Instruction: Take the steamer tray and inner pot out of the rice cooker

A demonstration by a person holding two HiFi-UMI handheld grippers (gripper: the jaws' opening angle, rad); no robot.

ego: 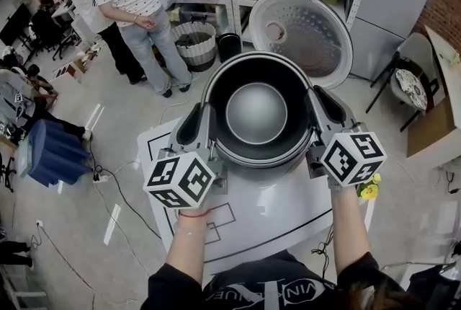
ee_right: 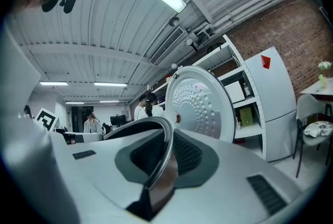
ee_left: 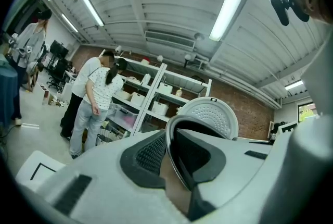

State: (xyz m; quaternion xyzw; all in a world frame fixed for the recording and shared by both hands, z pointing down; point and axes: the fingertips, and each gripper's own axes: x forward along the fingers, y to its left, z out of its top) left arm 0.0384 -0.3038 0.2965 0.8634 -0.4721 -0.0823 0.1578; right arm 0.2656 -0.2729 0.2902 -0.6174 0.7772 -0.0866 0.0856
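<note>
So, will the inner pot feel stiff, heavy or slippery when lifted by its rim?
The inner pot is likely stiff: its rim looks round though pinched by the left hand-held gripper and right hand-held gripper. The smooth, shiny rim could slip in that grip. It looks empty, so probably fairly light.

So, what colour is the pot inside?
The pot is dark grey inside; the head view shows it best.

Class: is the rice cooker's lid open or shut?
Open: the lid stands tipped back behind the inner pot, its dimpled inner face showing.
</note>
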